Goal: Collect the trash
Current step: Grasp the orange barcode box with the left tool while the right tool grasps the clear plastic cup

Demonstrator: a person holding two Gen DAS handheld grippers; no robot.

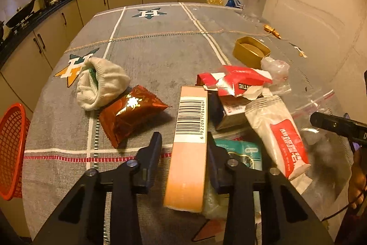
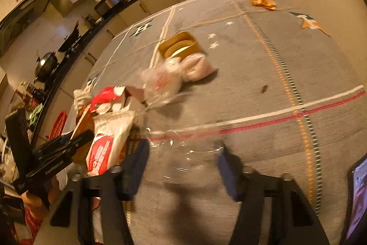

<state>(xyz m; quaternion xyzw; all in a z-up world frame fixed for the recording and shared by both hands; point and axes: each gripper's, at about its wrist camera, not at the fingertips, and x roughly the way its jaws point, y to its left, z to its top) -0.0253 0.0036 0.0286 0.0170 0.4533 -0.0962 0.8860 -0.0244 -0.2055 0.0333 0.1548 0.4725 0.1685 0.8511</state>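
**Left jaws on the orange box, right jaws over the clear bag**

Your left gripper is pinching the long orange box, whose long axis runs straight ahead between the fingers, barcode end away from you. The red basket waits at the left edge of the frame, well apart, beyond the table's edge; I judge that is where the box goes. The brown snack packet and white sock lie on that side. Your right gripper stands spread around the clear zip bag, not yet pressing it. The toothpaste tube crowds its left finger.
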